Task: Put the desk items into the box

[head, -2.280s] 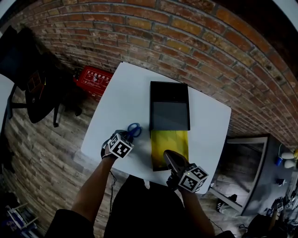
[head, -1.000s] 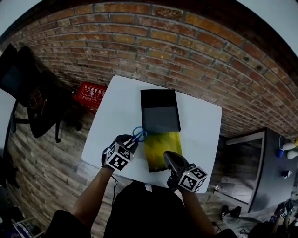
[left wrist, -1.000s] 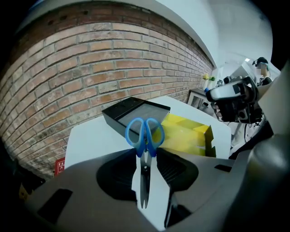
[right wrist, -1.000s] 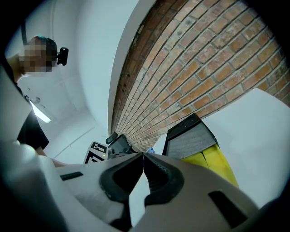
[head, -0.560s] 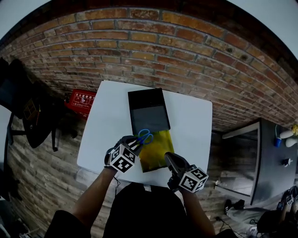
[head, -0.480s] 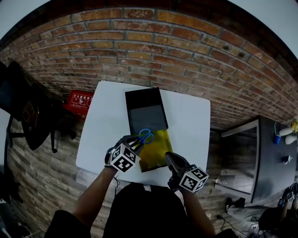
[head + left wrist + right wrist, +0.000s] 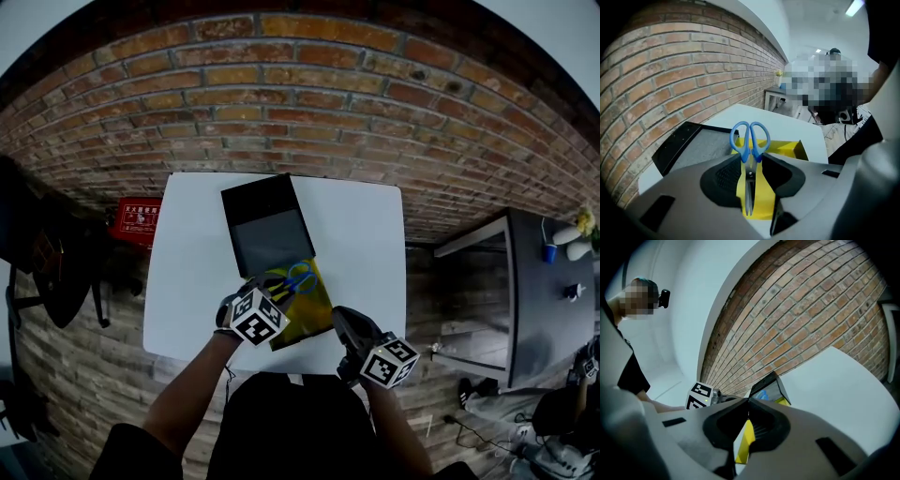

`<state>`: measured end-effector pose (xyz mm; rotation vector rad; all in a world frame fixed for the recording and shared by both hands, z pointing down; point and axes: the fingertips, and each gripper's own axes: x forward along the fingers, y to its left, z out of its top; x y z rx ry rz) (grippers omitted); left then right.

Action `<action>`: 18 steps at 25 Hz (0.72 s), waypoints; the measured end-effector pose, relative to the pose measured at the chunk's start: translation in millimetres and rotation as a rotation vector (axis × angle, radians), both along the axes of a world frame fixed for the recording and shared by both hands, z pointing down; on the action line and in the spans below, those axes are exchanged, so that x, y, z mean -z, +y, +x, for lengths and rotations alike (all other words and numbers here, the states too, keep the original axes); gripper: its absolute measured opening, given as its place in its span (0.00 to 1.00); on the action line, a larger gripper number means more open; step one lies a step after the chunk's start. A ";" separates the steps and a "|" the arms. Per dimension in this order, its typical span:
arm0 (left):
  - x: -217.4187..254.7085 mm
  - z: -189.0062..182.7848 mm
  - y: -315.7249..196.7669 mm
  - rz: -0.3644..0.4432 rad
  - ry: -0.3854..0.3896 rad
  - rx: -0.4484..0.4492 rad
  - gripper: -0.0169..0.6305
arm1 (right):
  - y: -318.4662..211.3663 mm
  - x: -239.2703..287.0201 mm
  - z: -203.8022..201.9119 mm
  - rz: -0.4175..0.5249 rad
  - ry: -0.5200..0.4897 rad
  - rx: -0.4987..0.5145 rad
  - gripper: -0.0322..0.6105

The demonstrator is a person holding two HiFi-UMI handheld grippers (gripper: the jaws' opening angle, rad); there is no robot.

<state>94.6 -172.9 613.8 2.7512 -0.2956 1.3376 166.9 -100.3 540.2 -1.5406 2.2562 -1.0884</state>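
Items in view, by count: one white table point(image 7: 187, 281); one yellow box point(image 7: 311, 306); one black tray point(image 7: 262, 230); one pair of blue scissors point(image 7: 298, 278); one red crate point(image 7: 138, 218); two grippers, namely the left gripper point(image 7: 275, 289) and the right gripper point(image 7: 342, 319).

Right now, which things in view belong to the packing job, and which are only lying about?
Job: scissors in left gripper; yellow box, its wall in right gripper; black lid, probably; white table.
Lying about: red case on floor; black chair; grey cabinet.
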 end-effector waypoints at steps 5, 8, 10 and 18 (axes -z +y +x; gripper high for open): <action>-27.6 16.2 7.0 -0.029 -0.057 -0.066 0.26 | 6.9 -4.7 12.1 -0.017 0.002 -0.039 0.09; -38.3 19.1 6.8 -0.037 -0.087 -0.087 0.26 | 7.8 -7.4 17.9 -0.025 0.003 -0.057 0.09; -45.0 19.6 6.0 -0.039 -0.111 -0.101 0.26 | 7.7 -9.3 21.2 -0.029 0.004 -0.066 0.09; -69.6 15.7 2.7 -0.070 -0.183 -0.105 0.26 | 6.4 -14.3 26.1 -0.039 -0.001 -0.080 0.09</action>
